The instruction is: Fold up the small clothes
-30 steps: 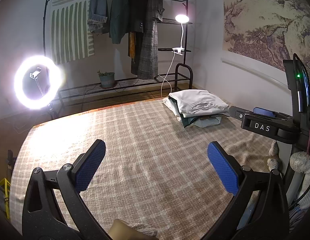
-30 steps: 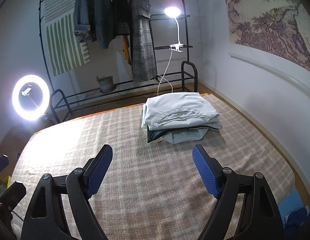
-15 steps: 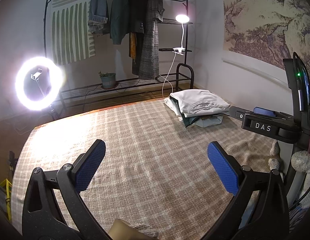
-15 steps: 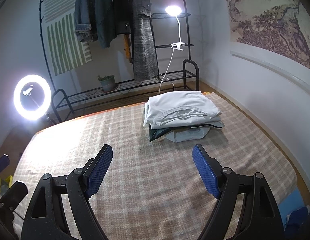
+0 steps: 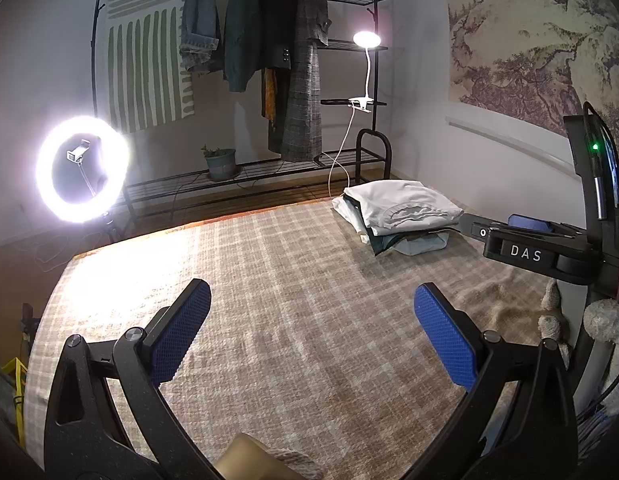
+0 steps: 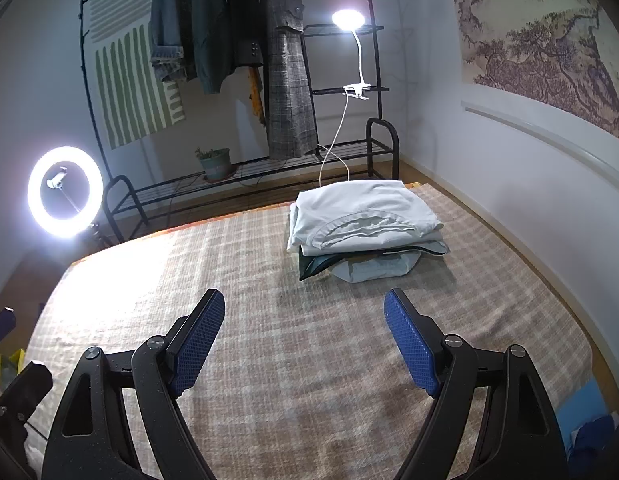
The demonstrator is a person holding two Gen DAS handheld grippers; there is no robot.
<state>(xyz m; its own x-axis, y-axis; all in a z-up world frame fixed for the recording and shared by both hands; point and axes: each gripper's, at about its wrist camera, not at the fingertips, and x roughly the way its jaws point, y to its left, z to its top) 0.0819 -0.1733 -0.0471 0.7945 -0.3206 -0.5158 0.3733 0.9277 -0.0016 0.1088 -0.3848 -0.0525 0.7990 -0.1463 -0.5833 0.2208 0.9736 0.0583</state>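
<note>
A stack of folded clothes, white on top with dark green and pale blue pieces under it, lies at the far right of the plaid cloth-covered table. It also shows in the left wrist view. My left gripper is open and empty above the bare cloth. My right gripper is open and empty, short of the stack. The right gripper's black body marked DAS shows at the right of the left wrist view, beside the stack.
A lit ring light stands off the table's left. A clothes rack with hanging jackets and a clip lamp stand behind the table. A wall runs along the right edge. Tan cloth sits at the near edge.
Both views shifted slightly; the right gripper has come a little nearer the stack. Both grippers stay open and empty.
</note>
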